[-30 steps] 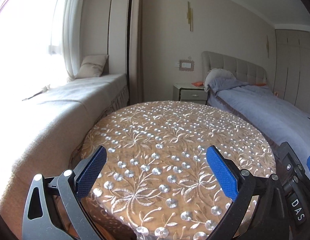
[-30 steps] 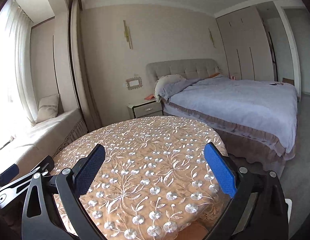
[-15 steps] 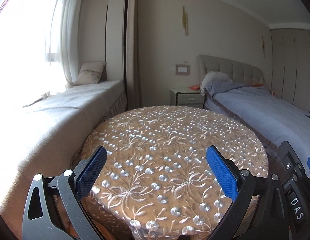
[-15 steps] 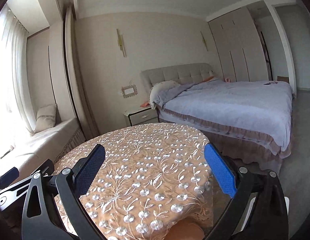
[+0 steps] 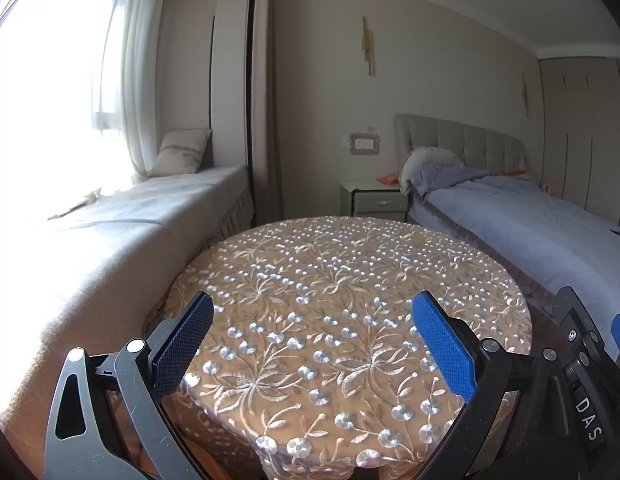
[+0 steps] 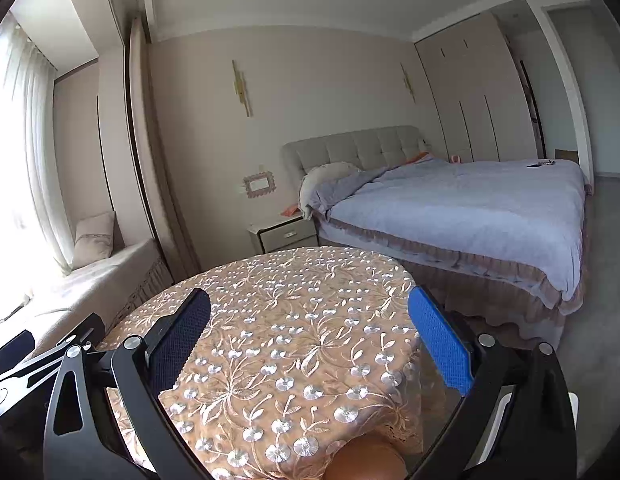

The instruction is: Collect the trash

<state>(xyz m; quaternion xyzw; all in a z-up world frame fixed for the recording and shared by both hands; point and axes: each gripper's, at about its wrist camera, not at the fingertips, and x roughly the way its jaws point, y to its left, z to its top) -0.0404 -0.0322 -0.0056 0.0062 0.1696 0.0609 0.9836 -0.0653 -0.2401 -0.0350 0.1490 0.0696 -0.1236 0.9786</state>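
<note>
Compared with a second ago, the round table (image 5: pixel 350 280) sits lower and farther off in both views, so I have drawn back and tipped up; more wall shows above the bed (image 6: pixel 470 208). My left hand-held gripper (image 5: pixel 310 344) and right hand-held gripper (image 6: pixel 310 340) are both spread wide, holding nothing. I can make out no trash on the embroidered cloth. The table's near edge is cut off behind my gripper frames, and a rounded tan shape (image 6: pixel 366 458) at the bottom of the right view is unclear.
</note>
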